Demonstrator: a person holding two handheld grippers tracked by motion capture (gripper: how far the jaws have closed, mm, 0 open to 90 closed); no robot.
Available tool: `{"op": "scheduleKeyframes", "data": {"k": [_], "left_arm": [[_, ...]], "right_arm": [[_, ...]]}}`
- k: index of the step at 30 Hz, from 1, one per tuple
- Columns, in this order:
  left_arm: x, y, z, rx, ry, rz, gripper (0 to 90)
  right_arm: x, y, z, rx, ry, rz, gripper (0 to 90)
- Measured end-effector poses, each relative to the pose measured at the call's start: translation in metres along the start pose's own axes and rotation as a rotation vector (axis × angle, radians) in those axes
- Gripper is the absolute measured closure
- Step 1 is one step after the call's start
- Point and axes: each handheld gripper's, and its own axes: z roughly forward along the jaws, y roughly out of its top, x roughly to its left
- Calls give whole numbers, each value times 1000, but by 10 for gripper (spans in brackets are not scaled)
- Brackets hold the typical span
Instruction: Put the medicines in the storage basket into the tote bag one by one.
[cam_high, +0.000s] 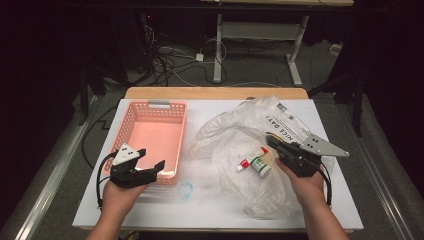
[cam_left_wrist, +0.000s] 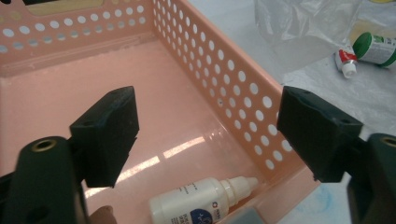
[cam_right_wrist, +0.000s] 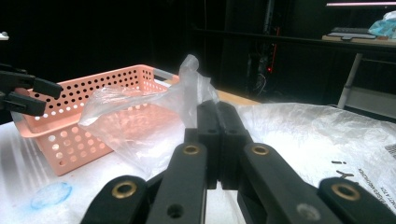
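A pink perforated basket (cam_high: 127, 120) stands on the left of the table. My left gripper (cam_high: 150, 159) hovers open over its near right corner, and in the left gripper view the jaws (cam_left_wrist: 205, 135) straddle the basket's right wall (cam_left_wrist: 233, 88) without touching it. A small white dropper bottle (cam_left_wrist: 196, 203) lies inside the basket below them. My right gripper (cam_high: 272, 141) is shut on a fold of the clear plastic bag (cam_high: 235, 130), and the film (cam_right_wrist: 191, 84) rises from between its closed jaws (cam_right_wrist: 217, 116). A small red-capped tube (cam_high: 245, 165) and a green-and-white bottle (cam_high: 260, 165) lie on the bag.
White paper (cam_high: 210, 210) covers the table, with a faint blue smear (cam_high: 186, 190) near the basket's front corner. The table's wooden far edge (cam_high: 215, 92) gives way to a dark floor with cables and desk legs. The basket (cam_right_wrist: 70, 135) sits left of the bag.
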Motion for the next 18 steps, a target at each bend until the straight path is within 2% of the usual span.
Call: {"op": "scheduleKeyframes", "data": {"k": [3, 8, 10, 12, 15, 16, 18], "left_arm": [[6, 4, 2, 41, -1, -45, 289], [11, 12, 7, 113, 26, -66, 402], [12, 15, 10, 135, 20, -62, 467], [12, 17, 12, 165, 27, -62, 484], [11, 22, 14, 219, 44, -50, 614], [10, 23, 14, 232, 45, -49, 630], [11, 26, 15, 267, 31, -54, 672]], "right_arm": [[0, 0, 0, 1, 0, -1, 900], [-1, 0, -1, -1, -1, -2, 900], [-1, 0, -1, 0, -2, -1, 900], [-1, 0, -2, -1, -3, 0, 900], [-1, 0, -2, -1, -1, 0, 900], [-1, 0, -1, -1, -1, 0, 900], [-1, 0, -1, 2, -3, -2, 900]]}}
